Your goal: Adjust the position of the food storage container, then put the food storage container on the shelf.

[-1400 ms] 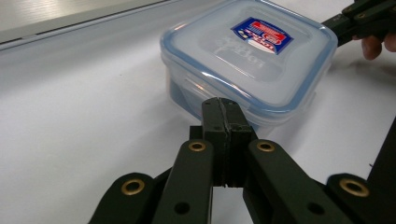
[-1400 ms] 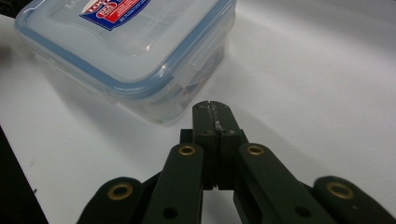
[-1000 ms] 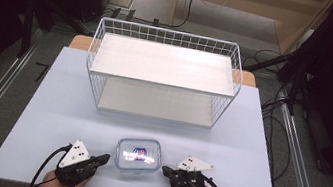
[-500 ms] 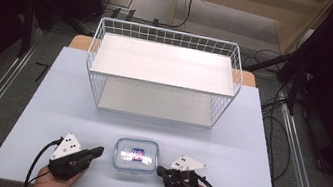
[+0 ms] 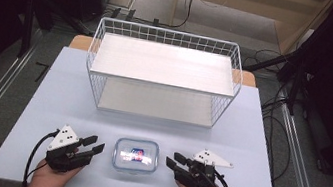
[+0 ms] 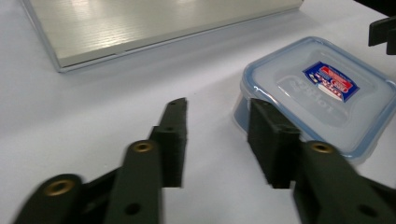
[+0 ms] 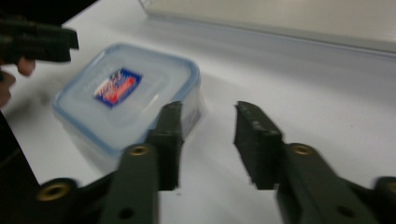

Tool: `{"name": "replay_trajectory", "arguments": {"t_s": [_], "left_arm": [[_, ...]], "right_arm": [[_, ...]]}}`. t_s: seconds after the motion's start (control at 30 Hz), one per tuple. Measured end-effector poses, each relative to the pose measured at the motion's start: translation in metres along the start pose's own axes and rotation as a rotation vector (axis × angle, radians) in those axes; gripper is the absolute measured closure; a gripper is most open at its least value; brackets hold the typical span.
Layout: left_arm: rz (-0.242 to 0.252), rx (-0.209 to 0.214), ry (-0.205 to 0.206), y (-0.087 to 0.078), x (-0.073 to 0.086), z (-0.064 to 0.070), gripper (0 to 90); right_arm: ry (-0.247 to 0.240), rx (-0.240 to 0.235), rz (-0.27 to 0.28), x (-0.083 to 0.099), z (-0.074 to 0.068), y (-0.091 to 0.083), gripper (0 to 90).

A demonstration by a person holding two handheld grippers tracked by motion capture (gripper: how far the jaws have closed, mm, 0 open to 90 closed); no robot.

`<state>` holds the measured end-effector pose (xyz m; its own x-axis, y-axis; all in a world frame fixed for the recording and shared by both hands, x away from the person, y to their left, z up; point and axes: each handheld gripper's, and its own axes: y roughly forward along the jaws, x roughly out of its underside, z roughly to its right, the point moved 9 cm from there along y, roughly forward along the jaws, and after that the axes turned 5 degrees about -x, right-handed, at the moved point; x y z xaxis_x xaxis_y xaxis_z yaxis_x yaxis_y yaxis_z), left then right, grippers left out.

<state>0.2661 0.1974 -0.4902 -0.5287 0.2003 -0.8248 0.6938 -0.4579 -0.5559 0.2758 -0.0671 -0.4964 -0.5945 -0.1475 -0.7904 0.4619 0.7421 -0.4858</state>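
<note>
between both grippers, container (image 5: 135,155) lies flat, lid up.

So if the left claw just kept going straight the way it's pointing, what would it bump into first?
Probably the plastic container. The left claw is open and angled toward it, with one jaw already near its corner, though depth is hard to judge.

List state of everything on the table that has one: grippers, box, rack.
left gripper: open, holding nothing, apart from the box on its left.
right gripper: open, holding nothing, apart from the box on its right.
plastic box: lid on, upright, flat on the table.
wire rack: upright, both shelves bare.
</note>
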Motion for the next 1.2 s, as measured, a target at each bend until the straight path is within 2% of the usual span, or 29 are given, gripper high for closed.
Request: {"name": "replay_trajectory", "arguments": {"t_s": [0.03,0.13,0.23,0.37,0.47,0.57,0.7,0.73,0.8,0.87,0.93,1.0,1.07,1.13,1.2], "left_arm": [[0.002,-0.005,-0.008,0.0,-0.001,-0.001,51.7],[0.009,-0.004,-0.038,-0.002,-0.004,-0.003,38.8],[-0.003,0.01,-0.068,-0.001,-0.004,-0.003,25.7],[-0.012,0.043,-0.098,0.001,-0.006,0.0,19.5],[-0.041,0.088,-0.122,0.005,-0.003,0.008,16.5],[-0.062,0.134,-0.157,0.008,0.0,0.015,16.3],[-0.105,0.195,-0.193,0.014,0.006,0.024,17.3],[-0.117,0.229,-0.209,0.017,0.007,0.028,17.8],[-0.124,0.261,-0.231,0.02,0.007,0.033,21.0],[-0.136,0.277,-0.221,0.024,0.009,0.039,21.6],[-0.146,0.292,-0.232,0.028,0.009,0.041,22.8],[-0.148,0.304,-0.238,0.031,0.009,0.042,25.6],[-0.151,0.315,-0.247,0.034,0.009,0.044,26.1],[-0.156,0.343,-0.258,0.034,0.01,0.048,28.6],[-0.161,0.336,-0.259,0.034,0.01,0.048,29.2]], "right_arm": [[0.018,-0.002,0.01,-0.003,0.0,0.001,52.3],[0.041,0.008,0.039,-0.012,0.0,0.005,42.4],[0.059,-0.029,0.053,-0.02,-0.008,0.012,35.4],[0.087,-0.068,0.051,-0.024,-0.015,0.02,29.8],[0.081,-0.08,0.039,-0.022,-0.02,0.023,29.1],[0.07,-0.087,0.02,-0.017,-0.023,0.026,29.1],[0.091,-0.119,-0.013,-0.01,-0.026,0.031,28.6],[0.096,-0.121,-0.021,-0.008,-0.027,0.033,28.5],[0.117,-0.133,-0.044,-0.002,-0.026,0.036,28.3],[0.136,-0.136,-0.055,0.002,-0.025,0.037,28.5],[0.162,-0.142,-0.056,0.004,-0.023,0.038,28.6],[0.203,-0.17,-0.075,0.008,-0.021,0.04,28.0],[0.212,-0.174,-0.081,0.009,-0.02,0.041,28.0],[0.227,-0.182,-0.089,0.012,-0.02,0.043,28.0],[0.236,-0.197,-0.097,0.014,-0.021,0.044,28.9]]}}
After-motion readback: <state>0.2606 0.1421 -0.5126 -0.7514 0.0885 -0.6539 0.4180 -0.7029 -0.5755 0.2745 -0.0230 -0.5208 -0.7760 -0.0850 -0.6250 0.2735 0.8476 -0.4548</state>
